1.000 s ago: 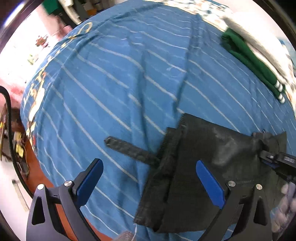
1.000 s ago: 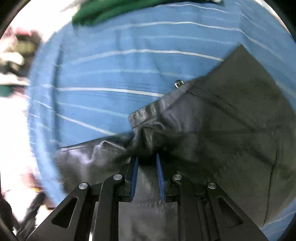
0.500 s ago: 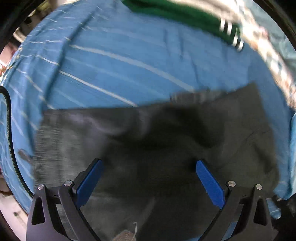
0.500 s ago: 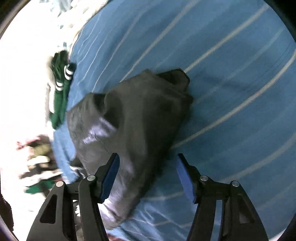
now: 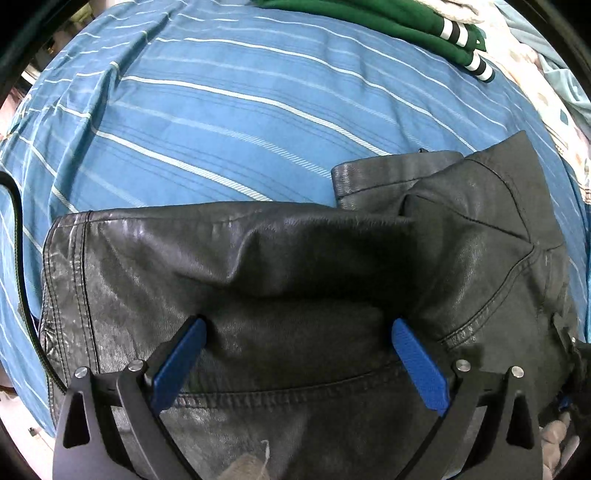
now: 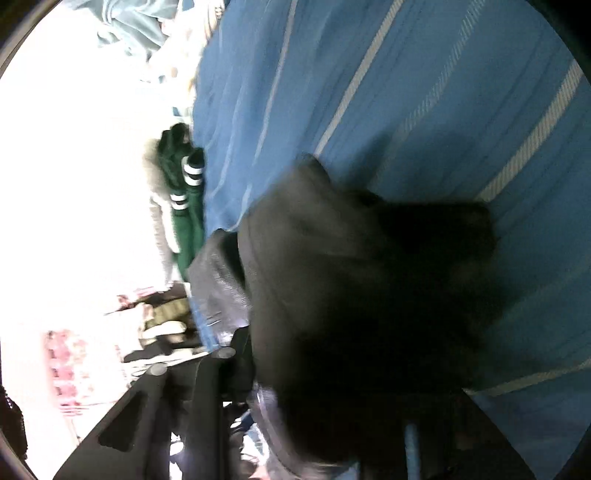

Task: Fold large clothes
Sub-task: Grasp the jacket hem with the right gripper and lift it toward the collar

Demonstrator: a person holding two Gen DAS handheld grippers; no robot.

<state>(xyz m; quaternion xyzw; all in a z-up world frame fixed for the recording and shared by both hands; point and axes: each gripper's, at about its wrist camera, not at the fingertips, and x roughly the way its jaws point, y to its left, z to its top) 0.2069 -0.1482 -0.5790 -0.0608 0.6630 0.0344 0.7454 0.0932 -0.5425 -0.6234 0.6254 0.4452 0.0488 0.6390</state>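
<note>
Now | left gripper [image 5: 297, 334] spread over black jacket [image 5: 295, 266] | right gripper: cannot tell | blue striped bedsheet [image 5: 229, 122]

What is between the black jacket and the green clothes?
Only bare striped blue sheet lies between the black jacket and the green clothes, seen from the left wrist.

No text, label, brand, number or sign can be read in either wrist view; nothing is printed legibly on any cloth or tool.
</note>
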